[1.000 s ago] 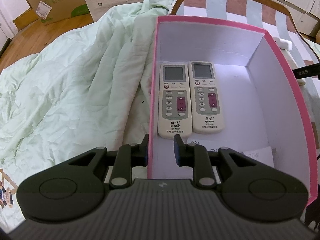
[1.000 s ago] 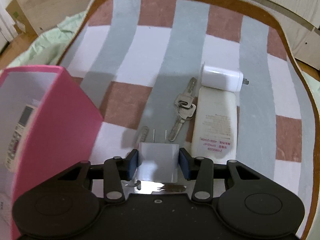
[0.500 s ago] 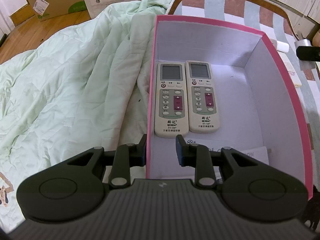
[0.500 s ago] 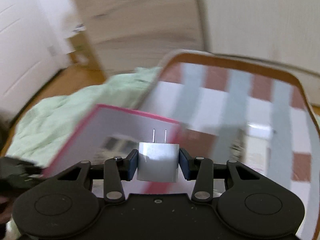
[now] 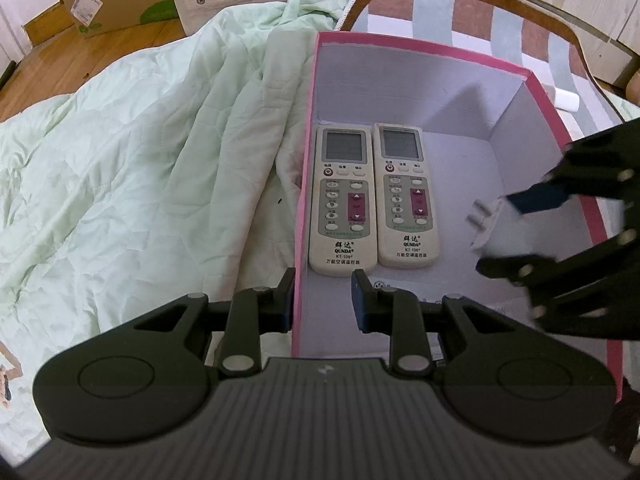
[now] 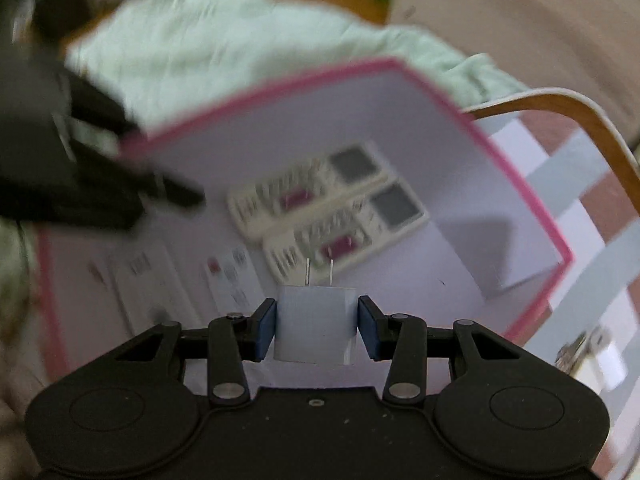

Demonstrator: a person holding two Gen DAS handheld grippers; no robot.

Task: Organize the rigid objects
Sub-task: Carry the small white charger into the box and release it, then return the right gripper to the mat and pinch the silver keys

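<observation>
A pink box [image 5: 420,46] with a white inside lies on the bed. Two white remotes [image 5: 345,200] [image 5: 406,196] lie side by side in it; they show blurred in the right wrist view [image 6: 320,196]. My left gripper [image 5: 322,300] straddles the box's left wall near its front corner, jaws a little apart, one finger inside and one outside. My right gripper [image 6: 316,330] is shut on a white plug adapter [image 6: 316,328], prongs forward, above the box's inside. It shows in the left wrist view [image 5: 516,232] at the right.
A pale green quilt [image 5: 140,180] covers the bed left of the box. A checked mat [image 5: 500,12] with a brown border lies behind it. Keys and white items [image 6: 592,356] lie on the mat. Papers [image 6: 232,276] lie on the box floor.
My right gripper has lifted the plug adapter off the mat and swung it left over the open box. My left gripper has stayed at the box's wall.
</observation>
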